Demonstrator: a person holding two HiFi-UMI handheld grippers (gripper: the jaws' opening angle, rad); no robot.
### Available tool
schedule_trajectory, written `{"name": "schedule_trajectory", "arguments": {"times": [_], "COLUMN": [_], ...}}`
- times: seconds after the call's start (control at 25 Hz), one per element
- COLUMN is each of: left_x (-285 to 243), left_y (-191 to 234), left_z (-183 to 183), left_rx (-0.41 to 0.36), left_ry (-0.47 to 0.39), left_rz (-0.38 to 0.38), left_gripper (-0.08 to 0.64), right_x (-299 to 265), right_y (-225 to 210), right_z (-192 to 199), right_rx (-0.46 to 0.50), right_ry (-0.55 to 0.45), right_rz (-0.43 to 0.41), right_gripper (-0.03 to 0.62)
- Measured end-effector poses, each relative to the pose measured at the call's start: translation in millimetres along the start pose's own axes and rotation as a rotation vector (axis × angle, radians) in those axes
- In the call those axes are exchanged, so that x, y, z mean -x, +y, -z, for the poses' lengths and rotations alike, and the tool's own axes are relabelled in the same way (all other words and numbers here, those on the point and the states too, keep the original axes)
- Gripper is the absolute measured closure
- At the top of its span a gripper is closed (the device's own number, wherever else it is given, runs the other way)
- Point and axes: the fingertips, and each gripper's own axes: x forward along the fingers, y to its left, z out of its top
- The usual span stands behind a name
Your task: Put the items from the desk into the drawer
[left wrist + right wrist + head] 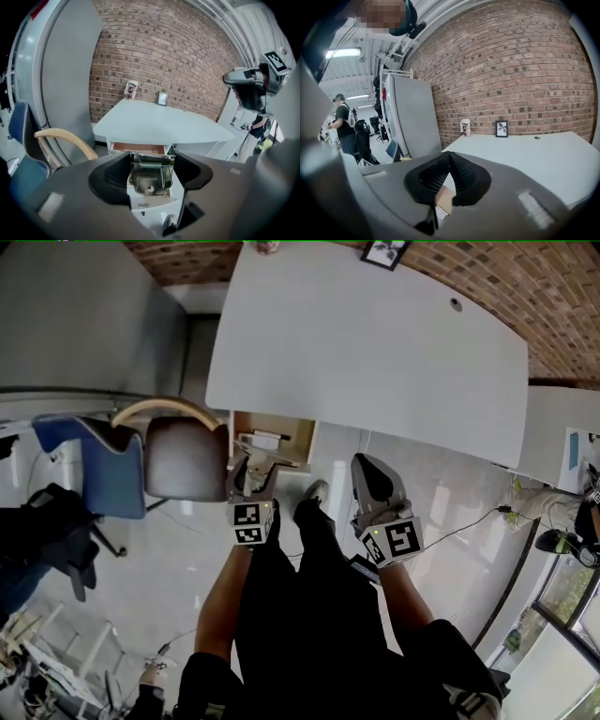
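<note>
The left tool (pixel 251 479) grips a metal clip (pixel 149 180) with its jaws wide, right by the open drawer (pixel 295 427) at mid-frame, likely so it can drop in. The right tool (pixel 449 161) is closed tight and holds nothing. A cup (pixel 131 89) and a picture frame (pixel 162 99) sit on the bench (pixel 375 352), up top.
</note>
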Motion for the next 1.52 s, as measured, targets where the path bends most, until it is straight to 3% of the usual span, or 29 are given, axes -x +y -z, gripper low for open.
{"name": "schedule_trajectory", "arguments": {"times": [0.36,0.8,0.96,1.16,1.52], "left_x": [-48,-118,-134,-159,-188], "left_y": [18,34,48,55,65], "left_z": [58,117,138,143,168], "left_rx": [0.061,0.051,0.078,0.092,0.063], "left_ry": [0.081,0.193,0.245,0.246,0.341], "left_rz": [-0.032,-0.036,-0.053,-0.047,-0.058], "left_gripper": [0.258,0.258,0.258,0.258,0.258], "right_x": [-12,-26,-38,-47,-49], "right_y": [9,-1,4,7,12], "right_z": [40,89,103,120,160], "right_rx": [-0.040,-0.050,-0.064,-0.093,-0.128], "right_ry": [0.065,0.131,0.146,0.179,0.227], "right_rz": [-0.030,-0.032,-0.041,-0.052,-0.040], "right_gripper": [0.588,0.588,0.588,0.588,0.588]}}
